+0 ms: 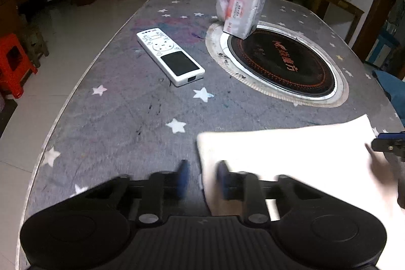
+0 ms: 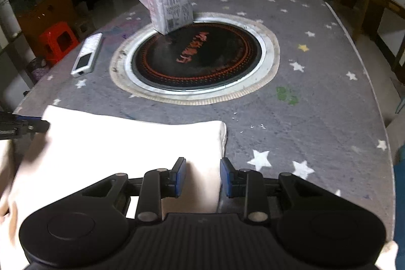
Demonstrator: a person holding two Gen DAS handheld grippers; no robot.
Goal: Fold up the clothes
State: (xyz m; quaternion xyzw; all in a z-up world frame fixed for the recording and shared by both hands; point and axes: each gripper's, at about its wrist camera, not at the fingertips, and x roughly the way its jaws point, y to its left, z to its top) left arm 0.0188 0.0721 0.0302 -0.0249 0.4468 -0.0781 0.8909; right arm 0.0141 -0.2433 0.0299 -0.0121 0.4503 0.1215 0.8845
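Dim room, dark wood furniture at the walls, pale tiled floor. Grey tabletop (image 1: 114, 118) with a printed star pattern.

Left wrist view: one red stool (image 1: 14, 65) on the floor at left. On the tabletop: one white remote (image 1: 170, 56), one round black hotplate (image 1: 281, 62) set into the surface, one wrapped tissue pack (image 1: 243, 8) standing on the hotplate's far rim. One white cloth (image 1: 291, 156), folded flat, lies at the near edge, right of centre. Left tongs (image 1: 202, 175): two blue pads, blurred, with a visible gap between them; the cloth's left edge falls in that gap, the right pad over cloth, the left pad over bare tabletop. No grasp is seen; the tongs read as released. The tip of the other tool enters at the right edge, at the cloth's far right corner.

Right wrist view: same stool (image 2: 58, 41), remote (image 2: 87, 55), hotplate (image 2: 195, 60) and tissue pack (image 2: 170, 5), one of each. The cloth (image 2: 114, 143) fills the near left. Right tongs (image 2: 203, 175): two blue pads set apart, sharp in focus, straddling the cloth's right edge, not pressing it; released. The left tool's tip shows at the left edge, at the cloth's far left corner.
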